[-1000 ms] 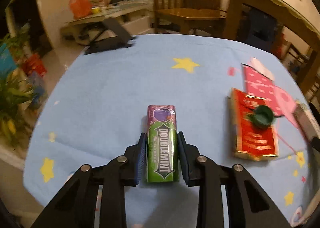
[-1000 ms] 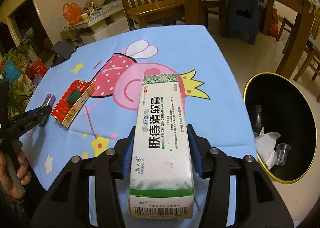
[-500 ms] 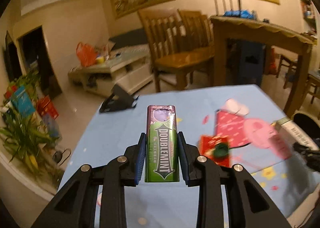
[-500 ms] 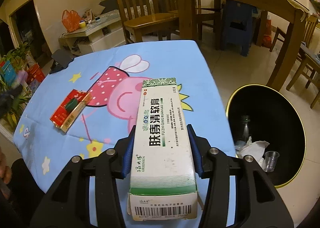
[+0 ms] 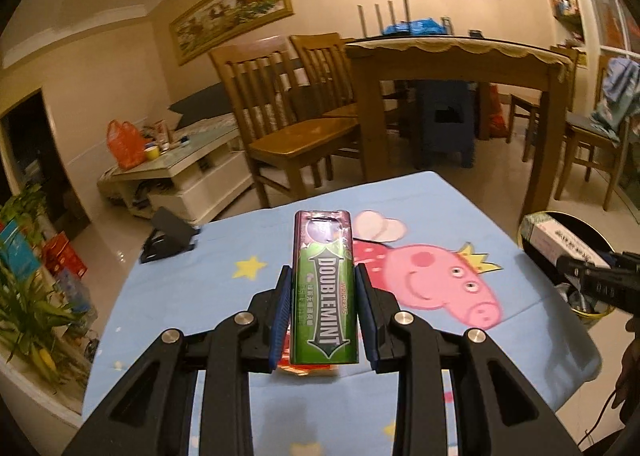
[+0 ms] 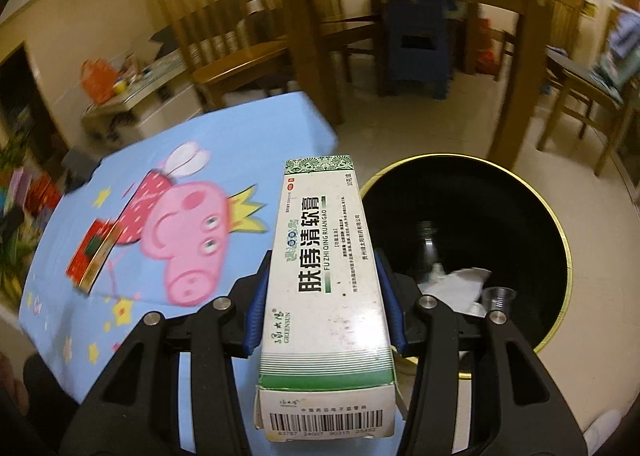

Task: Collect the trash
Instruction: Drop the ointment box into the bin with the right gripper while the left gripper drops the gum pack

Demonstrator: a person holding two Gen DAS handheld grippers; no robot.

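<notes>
**Both grippers loaded, bin at your right**

Around you is a dim dining room: a tall wooden dining table [image 5: 452, 55] stands at 12 o'clock in the left wrist view, two wooden chairs [image 5: 288, 115] sit at 11 o'clock, and a low white TV stand [image 5: 180, 171] with an orange bag [image 5: 124, 139] on it lies at 9 o'clock. Two framed pictures [image 5: 232, 11] hang high on the wall.

Your work surface is the low table under a blue cartoon-pig cloth [image 5: 200, 296], filling the lower half of that view. A black folded stand [image 5: 168, 240] rests on its far edge at 10 o'clock.

The black trash bin [image 6: 520, 215] with its gold rim opens on the floor at 3 o'clock in the right wrist view, just beside the table; crumpled paper [image 6: 460, 284] and a clear plastic cup [image 6: 498, 296] lie inside.

Your right gripper [image 6: 324, 292] clamps the white-and-green ointment box [image 6: 324, 276], its far end reaching the bin's near rim. A red packet [image 6: 90, 256] lies on the cloth at 9 o'clock.

Your left gripper [image 5: 322, 316] squeezes the green Doublemint gum pack [image 5: 324, 296], held above the cloth.
</notes>
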